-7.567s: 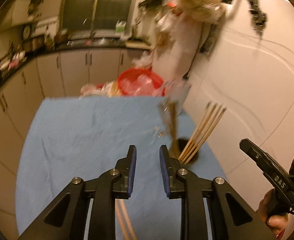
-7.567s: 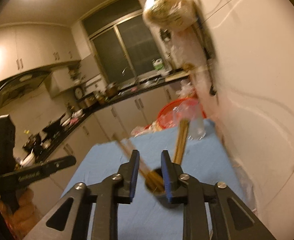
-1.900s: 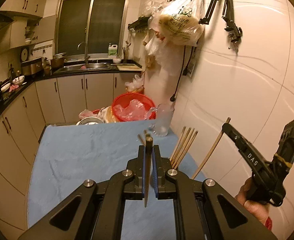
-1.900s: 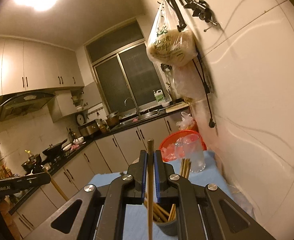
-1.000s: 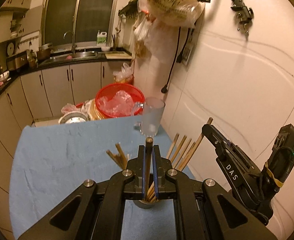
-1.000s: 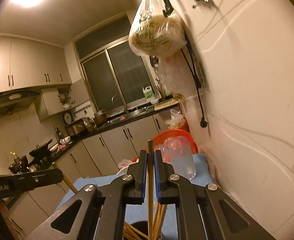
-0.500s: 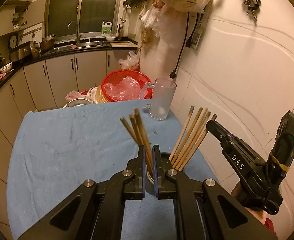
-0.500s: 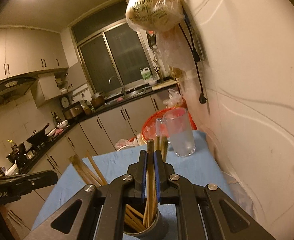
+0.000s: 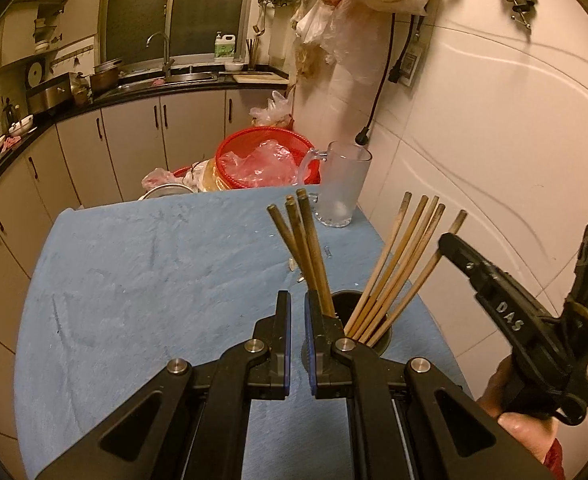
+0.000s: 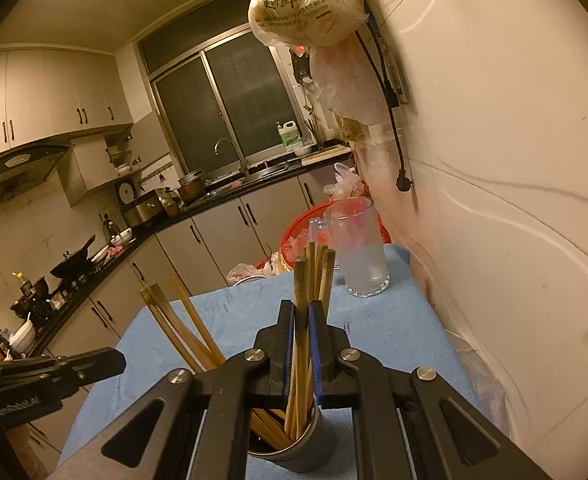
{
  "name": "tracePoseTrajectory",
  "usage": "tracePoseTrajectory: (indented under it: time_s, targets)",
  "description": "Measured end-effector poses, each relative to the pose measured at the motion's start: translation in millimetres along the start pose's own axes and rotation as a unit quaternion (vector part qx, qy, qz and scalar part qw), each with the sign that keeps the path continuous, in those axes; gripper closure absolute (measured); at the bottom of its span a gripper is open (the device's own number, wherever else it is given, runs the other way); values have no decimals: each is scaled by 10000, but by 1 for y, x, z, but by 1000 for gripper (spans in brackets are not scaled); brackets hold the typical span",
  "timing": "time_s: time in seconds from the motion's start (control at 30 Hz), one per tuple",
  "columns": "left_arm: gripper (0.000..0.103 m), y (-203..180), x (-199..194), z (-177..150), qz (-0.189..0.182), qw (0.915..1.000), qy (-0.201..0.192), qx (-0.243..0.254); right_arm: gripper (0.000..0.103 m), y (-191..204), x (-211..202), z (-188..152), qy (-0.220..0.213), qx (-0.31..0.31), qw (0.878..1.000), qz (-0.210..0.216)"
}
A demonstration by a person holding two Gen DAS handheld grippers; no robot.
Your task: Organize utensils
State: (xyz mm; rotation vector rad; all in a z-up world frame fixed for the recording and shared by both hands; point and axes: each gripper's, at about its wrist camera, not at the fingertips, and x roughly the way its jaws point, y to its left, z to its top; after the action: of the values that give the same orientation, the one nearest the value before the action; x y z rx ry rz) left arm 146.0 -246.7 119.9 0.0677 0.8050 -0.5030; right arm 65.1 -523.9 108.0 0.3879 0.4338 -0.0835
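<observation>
A dark round holder point(image 9: 380, 340) stands on the blue cloth point(image 9: 153, 280) with several wooden chopsticks in it. One bunch point(image 9: 302, 240) leans left and another point(image 9: 398, 264) leans right. My left gripper point(image 9: 298, 320) sits just in front of the holder, shut, with only cloth showing in the narrow gap between its pads. In the right wrist view my right gripper point(image 10: 302, 328) is shut on one chopstick point(image 10: 300, 280), whose lower end is inside the holder point(image 10: 318, 444). The right gripper point(image 9: 448, 242) also shows in the left wrist view, and the left gripper point(image 10: 113, 360) shows at lower left in the right wrist view.
A frosted glass mug point(image 9: 344, 188) stands at the cloth's far right corner, and a red basket point(image 9: 261, 152) with plastic bags sits behind it. The tiled wall point(image 9: 494, 140) runs close along the right. A hand point(image 9: 522, 420) grips the right tool. Kitchen cabinets lie beyond.
Both grippers have come down onto the holder. The chopstick that stood between the left pads a second ago now leans in the holder. The right chopstick's lower end has gone into the holder.
</observation>
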Motion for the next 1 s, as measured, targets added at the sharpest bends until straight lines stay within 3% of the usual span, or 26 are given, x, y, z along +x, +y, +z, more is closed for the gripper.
tracePoseTrajectory:
  time_s: [0.27, 0.43, 0.53, 0.57, 0.63, 0.7, 0.83, 0.9, 0.97, 1.0]
  targets:
    - [96, 8, -6, -10, 210, 9998, -44, -57, 93, 3, -26, 3, -148, 25, 9999, -23]
    - [96, 12, -15, -22, 437, 9990, -121, -60, 83, 7, -48, -4, -147, 15, 9997, -194]
    - [96, 17, -19, -31, 513, 9986, -126, -74, 59, 10, -66, -14, -198, 8, 9994, -277]
    - [96, 19, -20, -36, 530, 9985, -109, -111, 43, 10, -71, -17, -231, 7, 9993, -300]
    - [95, 21, -23, -45, 642, 9978, -116, -99, 37, 14, -84, -25, -329, -35, 9987, -391]
    - [88, 23, -25, -54, 789, 9968, -117, -58, 35, 20, -94, -35, -294, -144, 9984, -455]
    - [62, 28, -34, -75, 1127, 9933, -259, -26, 31, 26, -107, -53, -204, -207, 9977, -614]
    - [56, 31, -40, -84, 1316, 9907, -330, -1, 30, 28, -111, -62, -129, -221, 9971, -719]
    - [34, 35, -47, -98, 1445, 9888, -378, -2, 28, 29, -113, -71, -24, -215, 9963, -827]
    - [31, 37, -50, -103, 1481, 9881, -402, -5, 28, 30, -114, -76, 48, -214, 9955, -920]
